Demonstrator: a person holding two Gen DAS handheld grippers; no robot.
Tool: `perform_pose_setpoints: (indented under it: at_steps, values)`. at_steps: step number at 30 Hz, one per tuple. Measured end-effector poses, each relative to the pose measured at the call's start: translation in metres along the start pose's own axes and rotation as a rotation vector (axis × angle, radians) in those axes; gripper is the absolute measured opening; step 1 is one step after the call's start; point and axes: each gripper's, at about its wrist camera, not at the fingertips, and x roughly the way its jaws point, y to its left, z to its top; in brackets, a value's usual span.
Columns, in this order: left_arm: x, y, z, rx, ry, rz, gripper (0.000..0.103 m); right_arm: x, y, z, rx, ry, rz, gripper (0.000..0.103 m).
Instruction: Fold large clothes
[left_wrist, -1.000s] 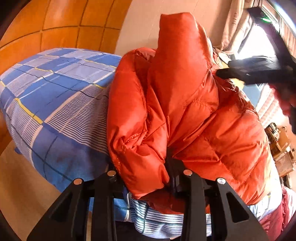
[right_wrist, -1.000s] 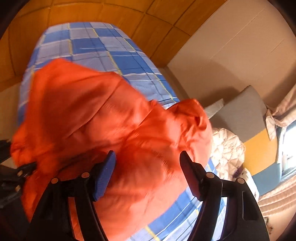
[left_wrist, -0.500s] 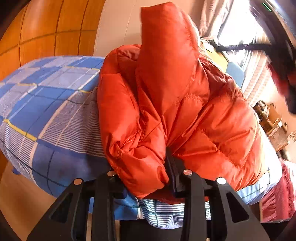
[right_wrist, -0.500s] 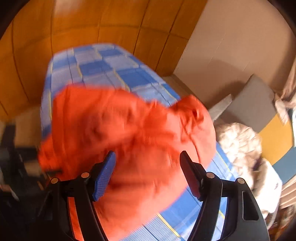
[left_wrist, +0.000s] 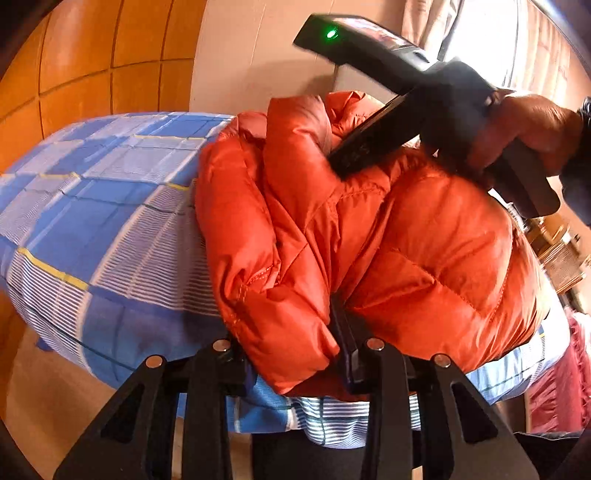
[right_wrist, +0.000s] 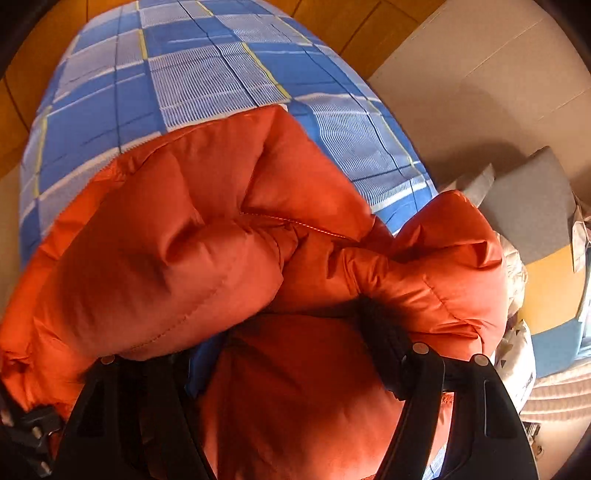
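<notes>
On the bed (left_wrist: 92, 206), over its blue checked sheet (right_wrist: 207, 74), lies the orange down jacket (left_wrist: 424, 251), bunched and puffy, with its near edge hanging at the side of the mattress closest to the cameras. From the left wrist view, the left gripper (left_wrist: 295, 354) is clenched on a thick fold of the jacket's lower edge, the padded fabric bulging out between and over its black fingers (left_wrist: 347, 354). Above the jacket in that view the right gripper (left_wrist: 354, 155) comes down at a slant, held in the person's hand (left_wrist: 524, 129), its tip pressed into the folds near the top of the garment; a green light shows on its body. From the right wrist view the right gripper (right_wrist: 295, 350) has its jaws spread wide, one finger (right_wrist: 384, 343) half sunk under a roll of fabric, the other mostly hidden beneath a fat padded fold, and jacket filling the gap between them without being pinched. Beyond the bed stand a wood panel wall (left_wrist: 92, 55), a beige wall (right_wrist: 498, 81) and grey and yellow cushions (right_wrist: 535, 229) beside pale bedding (right_wrist: 517, 350).
</notes>
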Motion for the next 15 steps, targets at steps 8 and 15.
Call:
perform_pose_setpoints:
  at_steps: [8,15]
  values:
    - [-0.019,-0.006,-0.003,0.026,-0.026,0.025,0.063,-0.035,-0.008,-0.022,0.079,-0.108,-0.028,0.071]
    - [-0.054,-0.001,-0.009,0.186,-0.048,0.072,0.085,-0.071,-0.028,-0.046,0.161,-0.199,0.01,0.077]
